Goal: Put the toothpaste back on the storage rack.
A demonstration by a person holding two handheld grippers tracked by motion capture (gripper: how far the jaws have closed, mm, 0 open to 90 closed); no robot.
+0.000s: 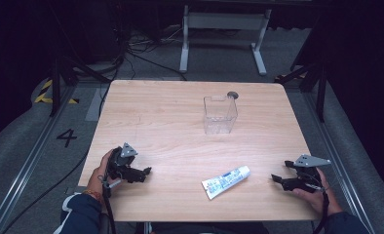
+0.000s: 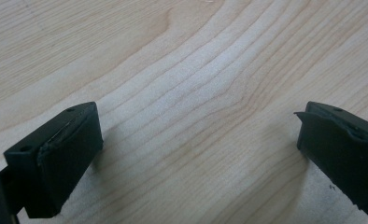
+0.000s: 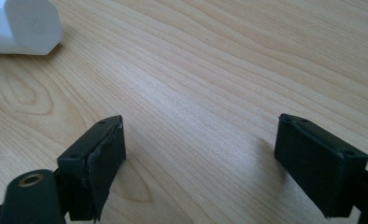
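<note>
Both of our tongs stand wide open and hold nothing. We have the left gripper [image 1: 144, 171] resting low on the near left part of the table [image 1: 170, 126], its jaws pointing right, with bare wood grain between them in the left gripper view [image 2: 198, 154]. We have the right gripper [image 1: 278, 179] at the near right, close to the table's right edge, jaws pointing left toward the toothpaste tube [image 1: 226, 181]. In the right gripper view [image 3: 198, 163] the jaws are spread over bare wood and the tube's white cap end [image 3: 23, 25] lies ahead at the upper left, well clear of the pads.

The tube lies flat between our two grippers, nearer the right one, cap end toward the far right, crimped end toward the near edge. A clear plastic container [image 1: 220, 114] stands upright and empty at the far middle of the table, well apart from the tube.

As we judge it, the work is at its start: nothing is grasped, nothing is in the container. Left to do would be closing in on the tube, gripping it, lifting it, and carrying it to the container.

Room is generous. Open wood lies between the tube and the container, and nothing else stands on the table. We only need to mind the near edge beside the tube's crimped end and the right edge under our right hand [image 1: 316, 195].
</note>
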